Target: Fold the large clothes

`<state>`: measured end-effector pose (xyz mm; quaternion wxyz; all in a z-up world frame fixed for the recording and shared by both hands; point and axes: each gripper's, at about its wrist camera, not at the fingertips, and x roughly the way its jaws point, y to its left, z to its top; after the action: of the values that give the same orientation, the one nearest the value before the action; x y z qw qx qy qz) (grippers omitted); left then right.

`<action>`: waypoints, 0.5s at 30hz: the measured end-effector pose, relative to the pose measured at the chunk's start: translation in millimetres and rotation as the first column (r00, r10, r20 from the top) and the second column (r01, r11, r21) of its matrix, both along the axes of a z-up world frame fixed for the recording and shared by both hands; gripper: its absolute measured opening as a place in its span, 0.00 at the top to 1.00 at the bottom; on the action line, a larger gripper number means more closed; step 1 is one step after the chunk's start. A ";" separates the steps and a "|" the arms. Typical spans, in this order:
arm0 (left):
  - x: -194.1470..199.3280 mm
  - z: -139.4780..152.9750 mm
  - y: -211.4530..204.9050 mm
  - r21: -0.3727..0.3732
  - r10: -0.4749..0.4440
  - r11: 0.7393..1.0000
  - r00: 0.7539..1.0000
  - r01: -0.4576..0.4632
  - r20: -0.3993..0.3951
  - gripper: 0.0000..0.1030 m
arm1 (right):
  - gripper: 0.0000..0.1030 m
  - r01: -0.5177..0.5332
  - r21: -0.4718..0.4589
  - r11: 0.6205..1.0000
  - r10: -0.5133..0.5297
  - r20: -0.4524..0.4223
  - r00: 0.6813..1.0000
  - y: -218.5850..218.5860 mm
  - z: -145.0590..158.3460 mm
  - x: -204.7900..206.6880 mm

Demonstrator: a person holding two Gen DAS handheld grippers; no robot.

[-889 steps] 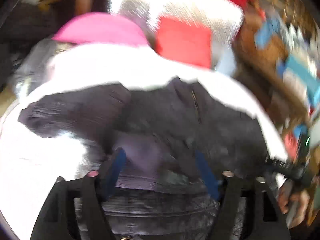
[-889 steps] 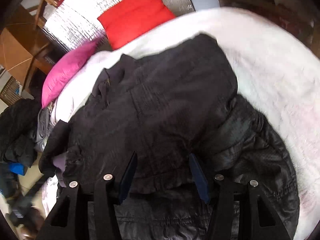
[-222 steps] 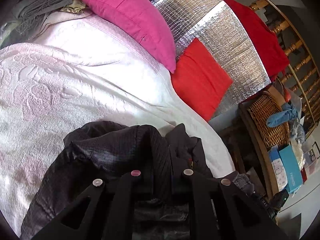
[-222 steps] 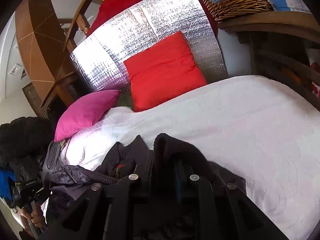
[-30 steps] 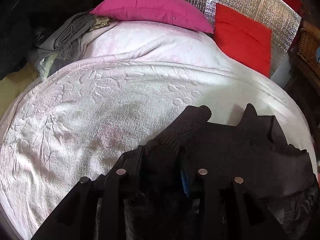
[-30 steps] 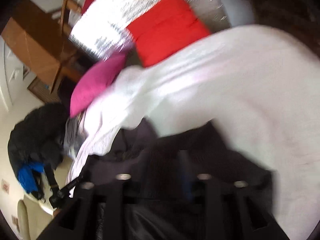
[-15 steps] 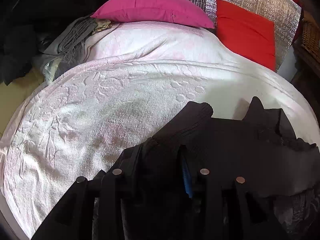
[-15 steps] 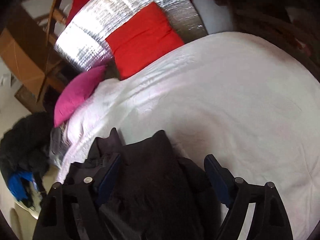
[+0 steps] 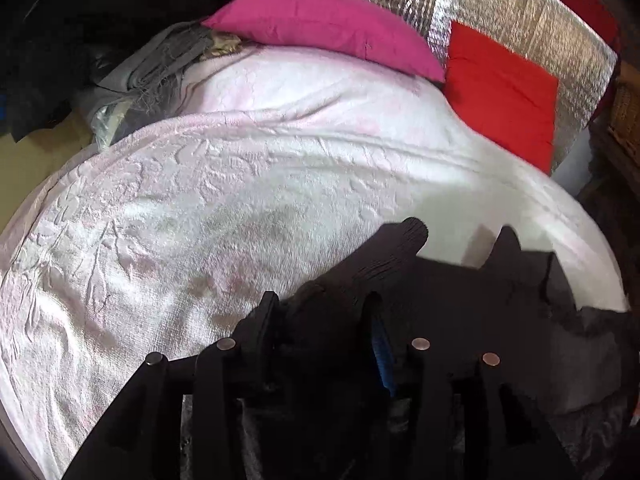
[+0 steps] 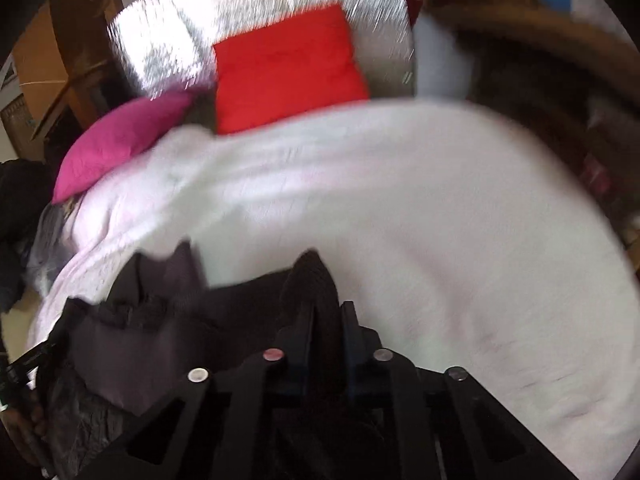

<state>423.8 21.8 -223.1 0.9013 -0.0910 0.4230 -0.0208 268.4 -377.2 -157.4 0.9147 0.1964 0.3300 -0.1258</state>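
A black jacket [image 9: 480,300] lies on the white bedspread [image 9: 240,208] at the near edge. My left gripper [image 9: 324,320] is shut on a ribbed black cuff [image 9: 384,248] of the jacket, which sticks out past the fingers. In the right wrist view the jacket [image 10: 168,320] spreads to the lower left. My right gripper [image 10: 326,320] is shut on another black cuff [image 10: 312,276] that pokes up between its fingers. This view is blurred by motion.
A pink pillow [image 9: 320,28] and a red cushion [image 9: 500,92] lean on a silver foil sheet [image 9: 500,12] at the bed's head. Grey clothes [image 9: 152,72] are piled at the far left edge. Wooden furniture [image 10: 540,40] stands to the right of the bed.
My right gripper has gone from open to shut on a jacket cuff. My left gripper keeps its hold and has shifted only slightly.
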 end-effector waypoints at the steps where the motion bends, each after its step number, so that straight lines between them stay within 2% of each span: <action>1: -0.2 0.6 0.4 -0.002 0.006 1.000 1.000 -0.006 0.006 0.55 | 0.91 0.023 0.003 1.000 -0.023 0.008 1.000 -4.4 1.6 -1.6; 4: 3.6 -7.8 -1.2 0.011 -0.001 1.000 1.000 0.002 -0.024 0.54 | 0.91 0.075 0.048 0.996 -0.072 -0.054 0.996 -21.0 -20.8 5.2; 6: 5.7 -12.9 -2.0 0.021 -0.007 1.000 0.999 0.008 -0.048 0.50 | 0.91 0.068 0.157 0.985 -0.052 -0.103 0.993 -32.2 -44.2 9.7; 8: 3.3 -9.6 1.8 0.002 -0.004 1.000 0.999 0.004 -0.043 0.49 | 0.91 0.053 0.276 0.960 -0.031 -0.083 0.996 -43.7 -51.8 7.2; 11: -0.4 -0.2 15.6 -0.053 0.009 0.999 0.999 -0.011 -0.038 0.43 | 0.90 0.040 0.383 0.923 -0.035 -0.020 0.999 -56.1 -47.5 -3.2; 14: -4.5 8.3 39.3 -0.116 0.036 0.993 0.999 -0.039 -0.033 0.32 | 0.84 0.056 0.396 0.917 -0.062 0.002 0.998 -59.8 -42.2 -11.2; 15: -6.8 11.1 48.2 -0.128 0.049 0.990 0.998 -0.053 -0.032 0.32 | 0.74 0.049 0.404 0.914 -0.056 0.006 0.998 -59.2 -42.0 -13.0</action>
<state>417.0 70.0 -212.1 0.8876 -0.1599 0.4313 -0.0237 255.3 -436.4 -199.4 0.8538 0.3906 0.3352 -0.0779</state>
